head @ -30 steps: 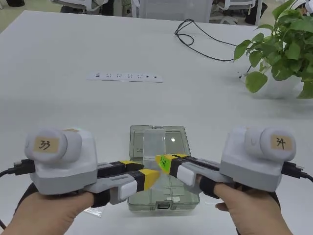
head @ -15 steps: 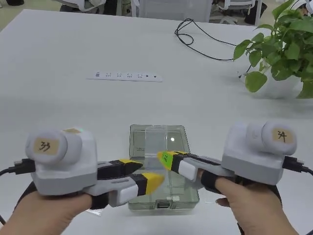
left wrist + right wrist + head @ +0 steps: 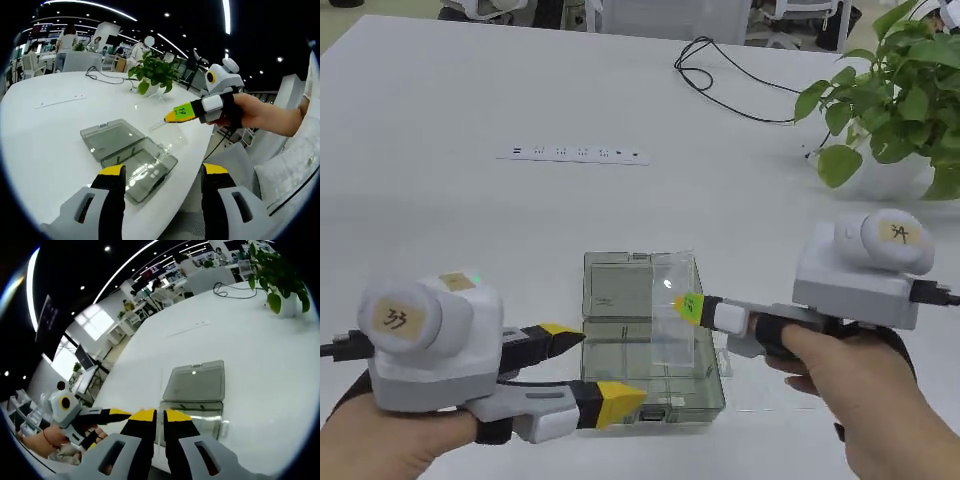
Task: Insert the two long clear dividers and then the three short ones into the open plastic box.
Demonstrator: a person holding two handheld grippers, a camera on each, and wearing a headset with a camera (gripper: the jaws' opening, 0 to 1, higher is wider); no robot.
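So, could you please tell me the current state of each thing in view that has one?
plastic box: open, lid flat on the table.
left gripper: open, holding nothing.
right gripper: shut on a clear divider.
clear divider: held above the box, not yet seated.
power strip: lying flat on the table.
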